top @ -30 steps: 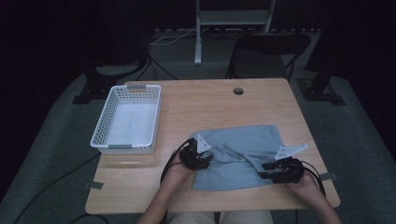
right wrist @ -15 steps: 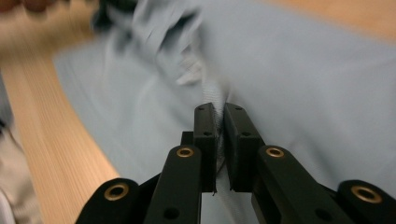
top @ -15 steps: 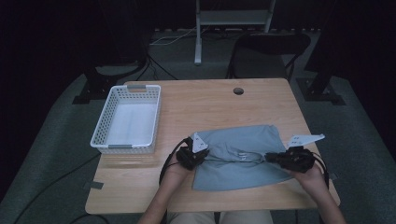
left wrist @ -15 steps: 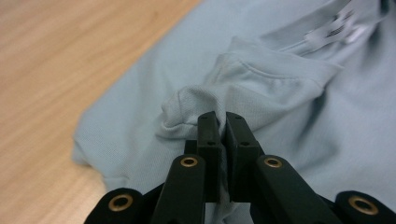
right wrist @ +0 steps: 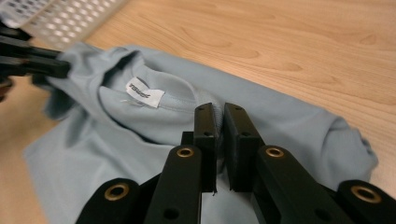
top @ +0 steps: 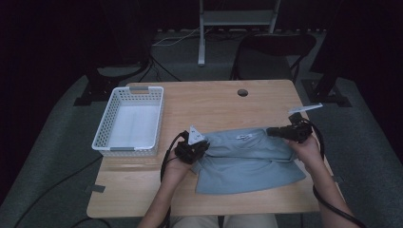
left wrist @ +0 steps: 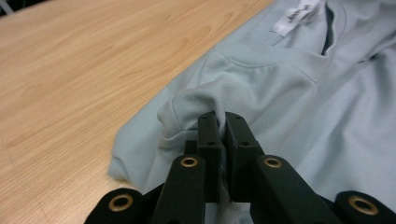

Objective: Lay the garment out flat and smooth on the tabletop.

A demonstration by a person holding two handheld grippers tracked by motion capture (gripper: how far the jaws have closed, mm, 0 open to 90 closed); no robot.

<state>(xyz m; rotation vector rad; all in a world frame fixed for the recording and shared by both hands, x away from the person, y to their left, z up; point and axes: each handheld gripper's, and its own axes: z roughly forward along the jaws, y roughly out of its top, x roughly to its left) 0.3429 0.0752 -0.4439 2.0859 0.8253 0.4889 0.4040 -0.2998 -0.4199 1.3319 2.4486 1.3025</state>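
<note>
Light blue shirt (top: 247, 159) lies on the near right part of the wooden table (top: 209, 102), collar and white label (top: 244, 137) toward the far edge. Left gripper (top: 192, 149) is clamped on a bunched fold at the shirt's left shoulder; in the left gripper view the jaws are pressed together with cloth between them. Right gripper (top: 280, 132) pinches the cloth at the far right corner, jaws likewise closed on fabric.

Looks like a folding job, mid-step: both shoulders held, cloth stretched between them. Next move likely calls for lifting both ends together, keeping tension even.

White mesh basket (top: 129, 121) sits left, apart from the shirt. Room is dark; a chair (top: 273, 54) beyond the far edge.
</note>
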